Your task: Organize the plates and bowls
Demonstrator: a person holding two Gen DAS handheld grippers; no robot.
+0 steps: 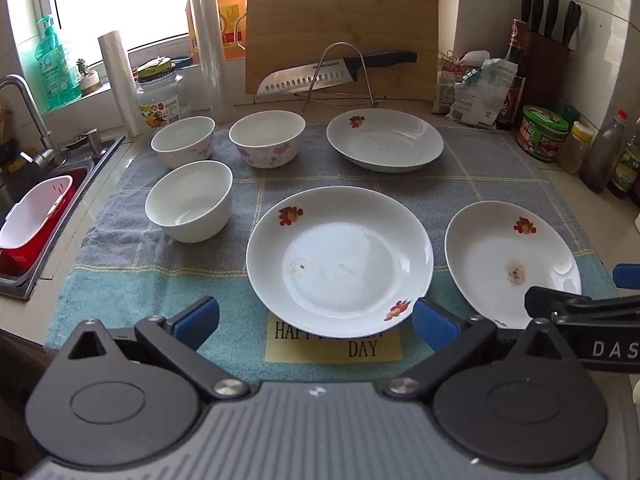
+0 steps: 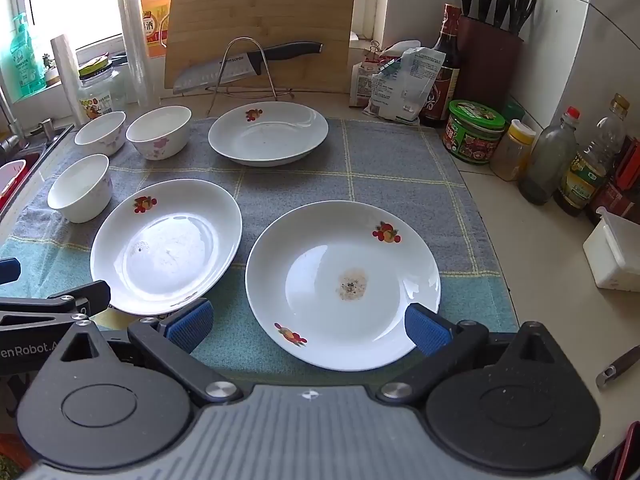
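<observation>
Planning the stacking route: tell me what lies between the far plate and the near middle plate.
Nothing: only bare checked towel separates the far plate from the near middle plate, seen in both wrist views.

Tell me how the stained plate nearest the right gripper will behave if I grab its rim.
The stained plate looks glazed and glossy, so its rim will probably be slippery between the pads. It seems to be rigid ceramic, likely fragile if dropped. Its shallow sloped rim sits low on the towel, so it may tilt when lifted from one edge.
</observation>
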